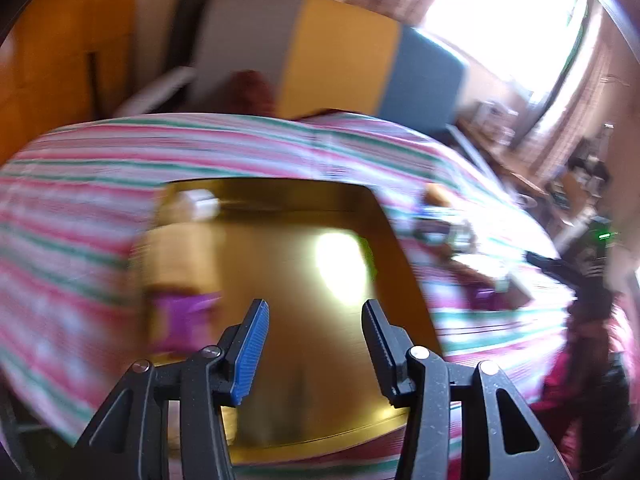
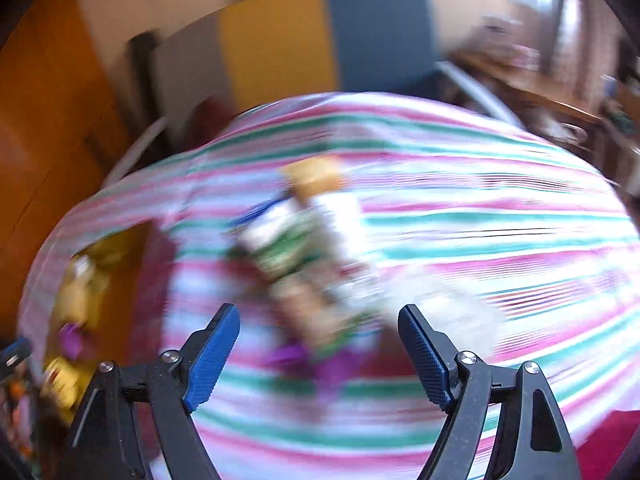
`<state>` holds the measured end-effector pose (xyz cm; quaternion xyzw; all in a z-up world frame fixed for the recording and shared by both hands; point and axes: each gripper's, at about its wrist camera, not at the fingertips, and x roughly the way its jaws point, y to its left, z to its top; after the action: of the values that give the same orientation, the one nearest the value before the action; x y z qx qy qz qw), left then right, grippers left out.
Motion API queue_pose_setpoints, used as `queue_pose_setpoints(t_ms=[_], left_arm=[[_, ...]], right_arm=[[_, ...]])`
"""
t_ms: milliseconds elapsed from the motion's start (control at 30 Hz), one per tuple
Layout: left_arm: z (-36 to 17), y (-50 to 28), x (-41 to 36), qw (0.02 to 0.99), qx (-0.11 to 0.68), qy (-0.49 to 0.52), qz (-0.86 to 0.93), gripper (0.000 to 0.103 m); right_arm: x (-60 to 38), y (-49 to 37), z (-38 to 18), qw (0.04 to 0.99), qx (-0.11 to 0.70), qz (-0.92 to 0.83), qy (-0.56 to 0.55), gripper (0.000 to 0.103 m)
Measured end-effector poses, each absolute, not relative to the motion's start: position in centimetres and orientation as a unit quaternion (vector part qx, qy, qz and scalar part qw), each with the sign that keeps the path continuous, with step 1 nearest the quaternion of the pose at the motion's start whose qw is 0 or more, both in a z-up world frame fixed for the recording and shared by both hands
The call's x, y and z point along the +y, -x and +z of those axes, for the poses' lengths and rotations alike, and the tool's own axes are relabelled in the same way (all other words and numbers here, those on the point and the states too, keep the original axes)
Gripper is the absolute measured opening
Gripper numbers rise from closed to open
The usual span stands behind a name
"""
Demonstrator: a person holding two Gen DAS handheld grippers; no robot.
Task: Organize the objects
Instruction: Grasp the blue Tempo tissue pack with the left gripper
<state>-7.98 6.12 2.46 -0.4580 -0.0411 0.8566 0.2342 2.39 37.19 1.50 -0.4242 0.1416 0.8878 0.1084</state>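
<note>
The left gripper (image 1: 316, 320) is seen with its jaws spread partway and nothing between them. Directly beneath and ahead of its fingers a gold tray (image 1: 320, 380) lies on a striped cloth (image 1: 80, 200) of pink, green and white. A bright glare sits on the tray just beyond the right finger. To the left of the fingers, at the tray's left edge, a blurred yellow packet with a purple end (image 1: 180, 272) is seen; what it is cannot be told. Further off to the right, a smeared cluster of small items (image 1: 452, 236) rests on the cloth, beside the tray. At the far right a dark device with a green light (image 1: 600, 240) is visible above a red sleeve (image 1: 572, 376). Behind the cloth, panels of grey, yellow and blue (image 1: 340, 60) stand against the wall, and a bright window (image 1: 500, 20) is seen past them.

The right gripper (image 2: 320, 320) is seen with its jaws spread wide and empty. Just ahead, between and beyond the fingers, a blurred heap of packets (image 2: 304, 248) lies on the cloth (image 2: 500, 220): purple nearest, then brown, green-and-white and yellow furthest. Well to the left of the fingers the tray (image 2: 124, 272) is seen with yellow and purple items (image 2: 76, 304) on it. The coloured panels (image 2: 280, 40) stand beyond the cloth.
</note>
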Motion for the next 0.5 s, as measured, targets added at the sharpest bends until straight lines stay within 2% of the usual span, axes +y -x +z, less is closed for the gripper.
queue_pose_setpoints(t_ms=[167, 200, 300, 500], left_arm=[[3.6, 10.0, 14.6, 0.316, -0.048, 0.487, 0.813, 0.05], [3.5, 10.8, 16.8, 0.328, -0.053, 0.5, 0.8, 0.052], [2.6, 12.9, 21.9, 0.352, -0.075, 0.537, 0.763, 0.069], [-1.9, 18.4, 28.4, 0.304, -0.116, 0.622, 0.712, 0.071]], right_arm=[[43.2, -3.7, 0.3, 0.156, 0.23, 0.875, 0.397, 0.082], [43.7, -3.9, 0.3, 0.154, 0.243, 0.874, 0.39, 0.082], [43.9, -4.1, 0.9, 0.144, 0.247, 0.883, 0.372, 0.086], [43.1, -4.6, 1.3, 0.108, 0.263, 0.888, 0.36, 0.09]])
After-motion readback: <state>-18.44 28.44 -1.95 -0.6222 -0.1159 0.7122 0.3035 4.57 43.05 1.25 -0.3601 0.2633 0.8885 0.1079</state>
